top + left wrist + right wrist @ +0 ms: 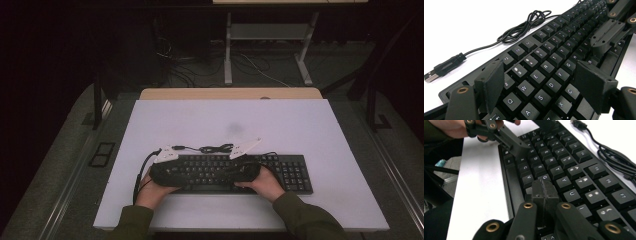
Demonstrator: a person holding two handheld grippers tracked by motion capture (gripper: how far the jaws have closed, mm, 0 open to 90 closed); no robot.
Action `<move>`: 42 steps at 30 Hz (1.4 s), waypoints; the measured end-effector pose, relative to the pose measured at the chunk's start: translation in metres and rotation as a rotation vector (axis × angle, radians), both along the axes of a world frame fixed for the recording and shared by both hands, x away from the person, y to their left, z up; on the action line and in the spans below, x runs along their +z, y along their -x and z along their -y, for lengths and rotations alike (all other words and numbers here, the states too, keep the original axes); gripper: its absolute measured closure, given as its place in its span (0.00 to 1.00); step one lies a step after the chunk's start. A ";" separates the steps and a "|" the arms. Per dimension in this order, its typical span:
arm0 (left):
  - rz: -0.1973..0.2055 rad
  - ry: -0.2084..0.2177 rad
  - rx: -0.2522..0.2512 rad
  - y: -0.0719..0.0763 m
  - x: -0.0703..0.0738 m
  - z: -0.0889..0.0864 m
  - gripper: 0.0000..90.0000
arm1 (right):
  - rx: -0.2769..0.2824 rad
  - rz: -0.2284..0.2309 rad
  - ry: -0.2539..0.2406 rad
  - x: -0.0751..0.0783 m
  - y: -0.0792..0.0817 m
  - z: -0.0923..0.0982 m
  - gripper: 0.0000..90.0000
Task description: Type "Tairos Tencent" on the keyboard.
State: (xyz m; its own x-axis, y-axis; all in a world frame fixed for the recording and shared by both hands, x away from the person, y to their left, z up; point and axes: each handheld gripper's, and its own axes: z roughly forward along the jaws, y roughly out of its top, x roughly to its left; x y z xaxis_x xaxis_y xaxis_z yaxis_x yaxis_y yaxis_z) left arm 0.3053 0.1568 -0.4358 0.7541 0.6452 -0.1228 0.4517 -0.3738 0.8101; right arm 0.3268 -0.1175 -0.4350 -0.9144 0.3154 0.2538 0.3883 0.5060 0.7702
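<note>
A black keyboard [292, 172] lies across the near part of the white tabletop [280, 125], its black USB cable [216, 148] coiled just behind it. Both grippers hover over its left half, pointing at each other. My left gripper [541, 82] is open, its pads [492, 83] standing over the Q-to-G letter keys [549, 86] with nothing held between them. My right gripper [544, 191] is shut with nothing between its jaws, tips close above the keys near G and H; I cannot tell whether they touch. The USB plug [439, 71] lies loose on the table.
The person's hands [265, 182] hold the grippers near the table's front edge. White surface stretches behind and to both sides of the keyboard. A wooden desk edge [230, 93] lies beyond, with metal table legs [228, 50] and floor cables [185, 65] farther back.
</note>
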 end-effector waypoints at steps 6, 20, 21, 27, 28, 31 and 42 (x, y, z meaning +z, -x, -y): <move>0.001 -0.001 -0.003 0.000 0.000 0.000 0.27 | -0.016 -0.008 -0.028 0.001 -0.002 0.003 0.83; -0.009 0.023 -0.031 0.005 0.002 0.003 0.34 | -0.086 -0.017 -0.056 0.000 -0.008 0.010 0.49; -0.010 0.025 -0.034 0.006 0.002 0.003 0.34 | -0.095 -0.013 -0.058 0.000 -0.009 0.011 0.47; -0.014 0.040 -0.054 0.008 0.004 0.004 0.50 | -0.156 0.002 -0.062 -0.001 -0.013 0.016 0.39; -0.014 0.042 -0.057 0.008 0.004 0.004 0.53 | -0.164 0.008 -0.063 -0.001 -0.014 0.017 0.38; -0.020 0.040 -0.062 0.009 0.005 0.004 0.61 | -0.186 0.014 -0.066 -0.001 -0.016 0.020 0.37; -0.050 0.033 -0.119 0.012 0.004 0.011 0.86 | -0.235 0.026 -0.065 -0.001 -0.019 0.025 0.32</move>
